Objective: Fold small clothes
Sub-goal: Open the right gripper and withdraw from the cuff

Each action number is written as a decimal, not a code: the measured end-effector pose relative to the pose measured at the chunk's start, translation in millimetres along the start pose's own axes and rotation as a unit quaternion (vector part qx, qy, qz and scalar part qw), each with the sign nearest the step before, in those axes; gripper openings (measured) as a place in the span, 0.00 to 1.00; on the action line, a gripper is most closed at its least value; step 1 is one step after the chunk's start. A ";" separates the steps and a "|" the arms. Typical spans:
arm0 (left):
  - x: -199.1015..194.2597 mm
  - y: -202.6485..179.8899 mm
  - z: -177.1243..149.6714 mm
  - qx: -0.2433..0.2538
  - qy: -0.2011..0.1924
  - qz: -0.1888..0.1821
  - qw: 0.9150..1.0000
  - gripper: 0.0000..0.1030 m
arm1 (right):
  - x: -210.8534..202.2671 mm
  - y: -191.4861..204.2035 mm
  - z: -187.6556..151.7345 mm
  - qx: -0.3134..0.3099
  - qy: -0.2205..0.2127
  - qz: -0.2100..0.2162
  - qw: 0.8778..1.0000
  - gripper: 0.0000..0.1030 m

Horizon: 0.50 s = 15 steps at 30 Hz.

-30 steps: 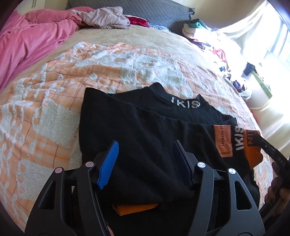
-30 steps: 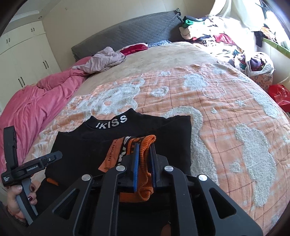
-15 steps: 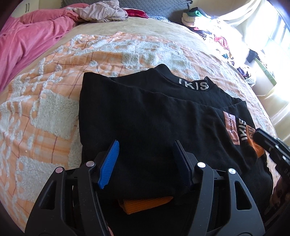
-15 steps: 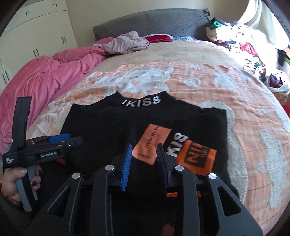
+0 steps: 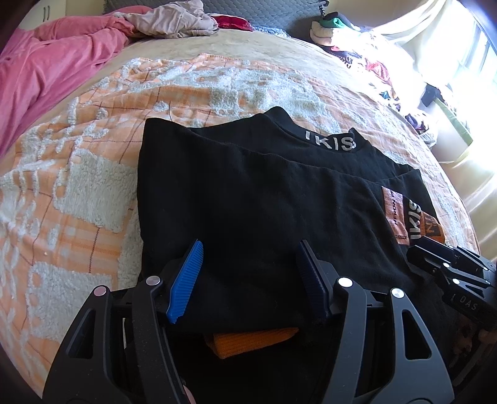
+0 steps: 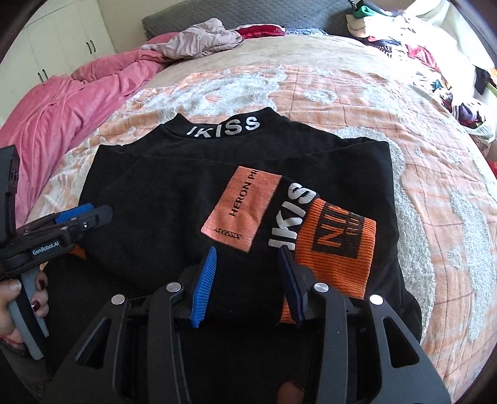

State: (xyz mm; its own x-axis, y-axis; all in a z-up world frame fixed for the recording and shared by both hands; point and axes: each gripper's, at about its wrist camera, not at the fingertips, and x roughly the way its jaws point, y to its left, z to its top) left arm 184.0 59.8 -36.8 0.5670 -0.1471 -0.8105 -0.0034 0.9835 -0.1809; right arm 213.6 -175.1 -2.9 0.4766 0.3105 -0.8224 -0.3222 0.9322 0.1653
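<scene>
A black sweater (image 5: 248, 186) with a white-lettered collar (image 6: 225, 127) lies folded on the bed. Its sleeve, with a pale orange patch (image 6: 245, 208) and an orange ribbed cuff (image 6: 335, 245), is laid across the body. My right gripper (image 6: 248, 279) hovers over that sleeve, jaws opening; the sleeve lies between the pads, not pinched. It shows at the right edge of the left wrist view (image 5: 447, 267). My left gripper (image 5: 248, 276) stands open over the sweater's near fold, above a second orange cuff (image 5: 251, 338). It also shows at the sweater's left edge (image 6: 90, 217).
An orange and white fleecy blanket (image 5: 77, 186) covers the bed. A pink duvet (image 6: 77, 93) is bunched at the left, crumpled beige clothes (image 5: 174, 18) lie by the grey headboard, and a clothes heap (image 5: 357, 52) sits far right. A hand (image 6: 12, 304) holds the left gripper's handle.
My right gripper went from shut on the orange cuff to open, lowering the sleeve flat across the sweater. The left gripper has stayed in place, still open.
</scene>
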 end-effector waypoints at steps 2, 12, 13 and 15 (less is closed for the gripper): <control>-0.5 -0.7 -0.3 0.000 0.000 0.001 1.000 0.52 | -4.6 -0.8 1.5 0.004 -0.005 0.005 1.000 0.42; -6.1 -4.1 -2.3 0.002 0.001 0.003 1.000 0.53 | -18.0 -3.2 6.5 0.021 -0.022 0.015 0.999 0.67; -7.3 -4.6 -2.5 0.001 0.001 0.001 1.000 0.53 | -20.2 -3.2 6.6 0.023 -0.026 0.015 0.999 0.70; -9.9 -5.4 -3.3 0.000 0.000 -0.002 1.000 0.53 | -24.4 -2.1 7.4 0.022 -0.034 0.016 0.999 0.74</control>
State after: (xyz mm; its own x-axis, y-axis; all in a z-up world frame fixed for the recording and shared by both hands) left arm 175.7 55.6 -29.6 0.5668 -0.1502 -0.8100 -0.0021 0.9830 -0.1838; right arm 208.7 -183.3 20.9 0.5226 0.3503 -0.7773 -0.3020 0.9286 0.2155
